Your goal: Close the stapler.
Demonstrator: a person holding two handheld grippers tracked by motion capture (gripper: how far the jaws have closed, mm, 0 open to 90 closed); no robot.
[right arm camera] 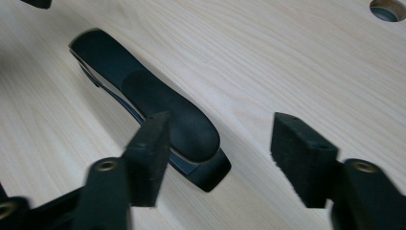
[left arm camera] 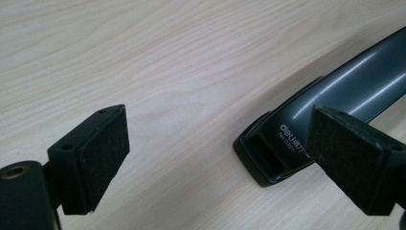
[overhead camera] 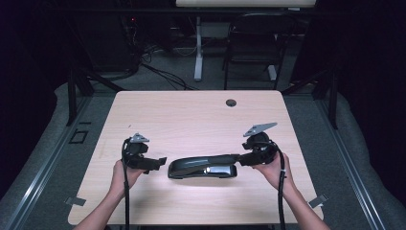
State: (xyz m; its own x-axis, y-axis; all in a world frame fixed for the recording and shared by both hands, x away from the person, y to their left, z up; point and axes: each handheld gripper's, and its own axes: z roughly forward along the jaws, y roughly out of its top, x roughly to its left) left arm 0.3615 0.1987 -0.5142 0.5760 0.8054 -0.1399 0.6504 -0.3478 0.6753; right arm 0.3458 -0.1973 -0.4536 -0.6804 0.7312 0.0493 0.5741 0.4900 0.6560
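A long black stapler (overhead camera: 203,166) lies flat on the wooden table (overhead camera: 191,115), its length running left to right. My left gripper (overhead camera: 160,163) rests on the table just off the stapler's left end, open, with nothing between its pads. In the left gripper view (left arm camera: 220,143) the stapler's labelled end (left arm camera: 287,143) sits partly behind the right pad (left arm camera: 349,158). My right gripper (overhead camera: 239,158) hovers at the stapler's right end, jaws apart. In the right gripper view (right arm camera: 222,153) the stapler (right arm camera: 158,96) lies under and beyond the left pad (right arm camera: 153,153), and the pads do not press on it.
A round cable hole (overhead camera: 231,102) is set in the table's far edge and shows as the hole (right arm camera: 388,9) in the right gripper view. Beyond the table stand a dark chair (overhead camera: 253,43) and a white desk leg (overhead camera: 197,48). Bare wood surrounds the stapler.
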